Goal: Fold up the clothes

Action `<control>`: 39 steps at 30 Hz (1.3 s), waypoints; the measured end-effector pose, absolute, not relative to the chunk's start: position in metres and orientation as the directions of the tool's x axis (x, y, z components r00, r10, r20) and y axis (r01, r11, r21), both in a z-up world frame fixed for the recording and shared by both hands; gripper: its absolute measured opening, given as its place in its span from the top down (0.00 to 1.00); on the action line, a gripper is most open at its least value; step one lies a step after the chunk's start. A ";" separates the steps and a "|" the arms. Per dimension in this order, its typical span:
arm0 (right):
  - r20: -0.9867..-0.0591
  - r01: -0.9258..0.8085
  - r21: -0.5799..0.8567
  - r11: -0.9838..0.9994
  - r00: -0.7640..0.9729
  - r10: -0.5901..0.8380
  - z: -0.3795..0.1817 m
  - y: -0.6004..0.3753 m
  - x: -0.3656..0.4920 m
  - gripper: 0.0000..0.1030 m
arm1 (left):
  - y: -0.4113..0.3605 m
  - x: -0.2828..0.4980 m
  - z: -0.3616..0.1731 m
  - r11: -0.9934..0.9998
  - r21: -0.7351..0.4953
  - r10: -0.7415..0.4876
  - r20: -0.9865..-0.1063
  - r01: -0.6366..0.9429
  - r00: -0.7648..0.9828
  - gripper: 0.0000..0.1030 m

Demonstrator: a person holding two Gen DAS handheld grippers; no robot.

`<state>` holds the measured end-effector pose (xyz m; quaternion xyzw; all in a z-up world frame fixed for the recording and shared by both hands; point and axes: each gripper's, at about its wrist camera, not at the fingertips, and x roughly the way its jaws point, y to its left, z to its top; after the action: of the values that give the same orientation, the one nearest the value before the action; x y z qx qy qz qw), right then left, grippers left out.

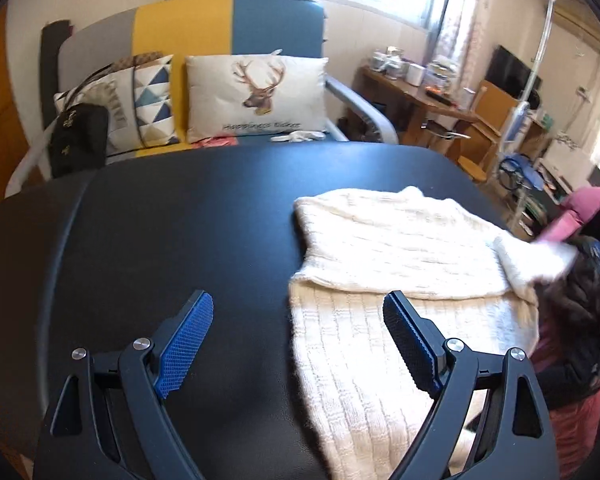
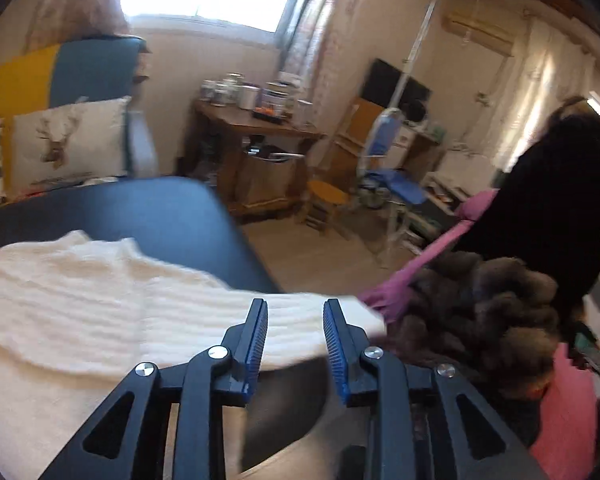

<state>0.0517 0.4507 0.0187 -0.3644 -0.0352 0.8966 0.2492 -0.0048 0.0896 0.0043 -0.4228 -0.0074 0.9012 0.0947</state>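
Sweater [image 1: 400, 264], right half of frame: cream knit cloth, ribbed, fuzzy, matt. Desk [image 1: 180, 216], centre: black, smooth, slight sheen, looks like leatherette. Left claw [image 1: 298, 340], bottom: matt black plastic arms w/ shiny metal rivets; pads [image 1: 188, 344] blue, rough cross-hatched rubbery texture. Right claw [image 2: 296, 340]: same build. Deer cushion [image 1: 256, 96], upper centre: off-white woven cloth, printed. Side table [image 2: 256, 136], upper centre of right view: brown wood, semi-gloss. Fur trim [image 2: 480, 312], lower right: brown, fluffy.

sweater [image 1: 400, 256]: cream, ribbed knit
table [image 1: 180, 220]: black
gripper pads [image 1: 188, 348]: blue, fine grid texture
sofa back [image 1: 220, 28]: grey, yellow, blue blocks
right cushion [image 1: 256, 96]: off-white, brown deer head
left cushion [image 1: 152, 100]: blue, white, tan triangles
bag [image 1: 78, 136]: black
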 end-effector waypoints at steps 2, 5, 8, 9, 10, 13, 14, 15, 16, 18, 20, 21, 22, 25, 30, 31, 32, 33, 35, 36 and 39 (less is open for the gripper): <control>-0.725 -0.254 -0.070 -0.965 -0.651 0.224 -0.004 0.420 0.052 0.70 | 0.093 -0.002 0.005 -0.987 -0.057 0.140 -0.764 -0.150 -0.630 0.13; -0.821 -0.072 -0.034 -0.997 -0.567 0.069 -0.055 0.364 0.045 0.70 | 0.092 0.003 0.008 -0.989 -0.039 0.121 -0.767 -0.141 -0.630 0.13; -0.860 -0.035 -0.064 -0.997 -0.505 0.072 -0.090 0.337 0.040 0.70 | 0.085 0.012 0.013 -0.990 -0.032 0.112 -0.757 -0.134 -0.644 0.13; -0.865 -0.028 -0.083 -0.996 -0.495 0.086 -0.096 0.333 0.039 0.70 | 0.083 0.014 0.015 -0.991 -0.024 0.105 -0.751 -0.132 -0.652 0.13; -0.871 -0.028 -0.115 -0.993 -0.478 0.114 -0.102 0.332 0.038 0.70 | 0.081 0.016 0.016 -0.992 -0.020 0.100 -0.746 -0.128 -0.659 0.13; -0.871 -0.032 -0.160 -0.987 -0.467 0.156 -0.107 0.334 0.040 0.67 | 0.075 0.018 0.021 -0.993 -0.027 0.100 -0.734 -0.117 -0.672 0.13; -0.871 -0.042 -0.182 -0.982 -0.457 0.181 -0.108 0.336 0.042 0.65 | 0.074 0.017 0.022 -0.993 -0.036 0.104 -0.733 -0.114 -0.672 0.13; -0.871 -0.053 -0.205 -0.977 -0.446 0.207 -0.109 0.338 0.044 0.65 | 0.073 0.015 0.022 -0.993 -0.044 0.108 -0.734 -0.112 -0.670 0.13; -0.867 -0.073 -0.247 -0.966 -0.429 0.254 -0.110 0.346 0.043 0.63 | 0.072 0.013 0.022 -0.993 -0.050 0.110 -0.735 -0.109 -0.669 0.13; -0.857 -0.101 -0.286 -0.953 -0.418 0.302 -0.114 0.361 0.037 0.48 | 0.070 0.009 0.023 -0.993 -0.056 0.110 -0.735 -0.103 -0.669 0.13; -0.852 -0.144 -0.301 -0.943 -0.404 0.334 -0.115 0.382 0.031 0.41 | 0.069 0.006 0.026 -0.993 -0.052 0.108 -0.735 -0.103 -0.669 0.13; -0.841 -0.167 -0.335 -0.927 -0.390 0.374 -0.116 0.390 0.024 0.38 | 0.068 0.005 0.028 -0.993 -0.053 0.109 -0.731 -0.104 -0.674 0.13; -0.829 -0.189 -0.370 -0.909 -0.375 0.415 -0.116 0.398 0.016 0.37 | 0.066 0.006 0.030 -0.993 -0.054 0.111 -0.724 -0.105 -0.681 0.13; -0.839 -0.230 -0.277 -0.933 -0.416 0.352 -0.092 0.403 0.013 0.41 | 0.063 0.012 0.039 -0.991 -0.064 0.129 -0.702 -0.118 -0.700 0.13; -0.759 -0.051 0.235 -0.971 -0.633 -0.151 -0.033 0.355 0.020 0.38 | 0.065 0.024 0.051 -0.970 -0.148 0.241 -0.676 -0.192 -0.696 0.13; -0.737 -0.030 0.321 -0.947 -0.636 -0.229 -0.032 0.345 0.020 0.38 | 0.064 0.026 0.053 -0.960 -0.190 0.280 -0.669 -0.207 -0.688 0.13; -0.710 -0.011 0.401 -0.916 -0.636 -0.303 -0.030 0.335 0.019 0.38 | 0.062 0.029 0.055 -0.952 -0.221 0.307 -0.662 -0.214 -0.684 0.13; -0.697 0.002 0.442 -0.897 -0.628 -0.345 -0.031 0.326 0.017 0.38 | 0.061 0.031 0.056 -0.949 -0.234 0.314 -0.659 -0.210 -0.684 0.13; -0.690 0.019 0.469 -0.883 -0.616 -0.380 -0.032 0.308 0.015 0.38 | 0.055 0.032 0.055 -0.950 -0.245 0.311 -0.672 -0.194 -0.672 0.13; -0.698 0.022 0.456 -0.890 -0.612 -0.372 -0.031 0.299 0.015 0.38 | 0.050 0.032 0.054 -0.953 -0.246 0.300 -0.680 -0.177 -0.669 0.13; -0.714 0.016 0.453 -0.892 -0.592 -0.374 -0.037 0.298 0.013 0.38 | 0.029 0.026 0.046 -0.959 -0.269 0.258 -0.709 -0.086 -0.656 0.13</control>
<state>0.0135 0.2978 -0.0368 -0.4376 0.2040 0.8685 -0.1122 0.0264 0.0287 0.0458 -0.4036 -0.1062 0.9037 0.0952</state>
